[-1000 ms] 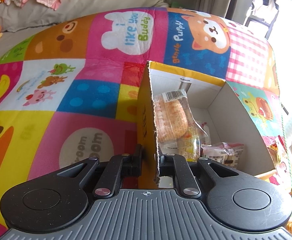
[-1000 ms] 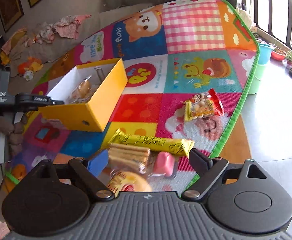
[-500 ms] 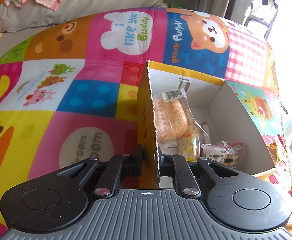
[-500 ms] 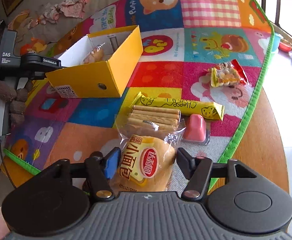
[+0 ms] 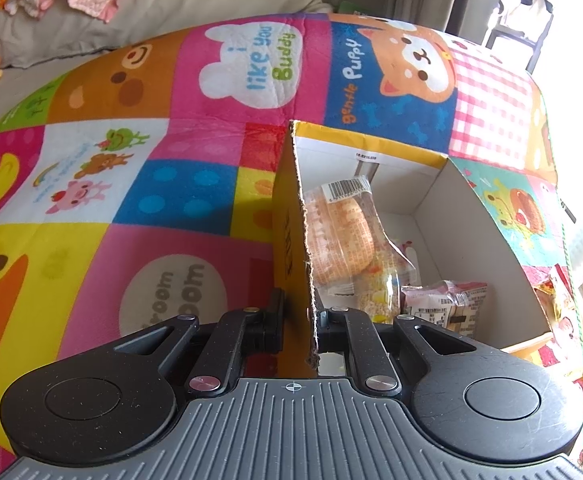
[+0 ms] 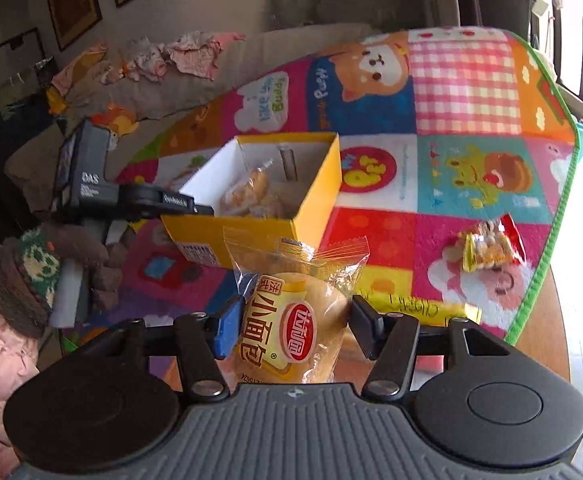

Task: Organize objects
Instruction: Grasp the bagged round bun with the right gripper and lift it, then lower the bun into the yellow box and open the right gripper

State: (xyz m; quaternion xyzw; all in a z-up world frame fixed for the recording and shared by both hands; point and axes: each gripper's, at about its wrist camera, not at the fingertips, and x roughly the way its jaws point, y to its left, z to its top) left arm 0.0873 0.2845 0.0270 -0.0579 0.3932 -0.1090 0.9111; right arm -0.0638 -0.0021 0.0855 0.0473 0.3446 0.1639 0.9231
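A yellow cardboard box with a white inside stands on the colourful play mat. My left gripper is shut on the box's near-left wall. Inside lie a wrapped bread and a small snack pack. In the right wrist view my right gripper is shut on a bagged bread bun and holds it above the mat, in front of the box. The left gripper's body shows at the box's left corner.
On the mat lie a yellow-red snack bag and a long yellow cheese-stick pack, partly hidden. A green mat edge borders bare wood at right. A sofa with clothes stands behind.
My right gripper closed on the bread bun and lifted it off the mat toward the box. The left gripper stayed clamped on the box wall.
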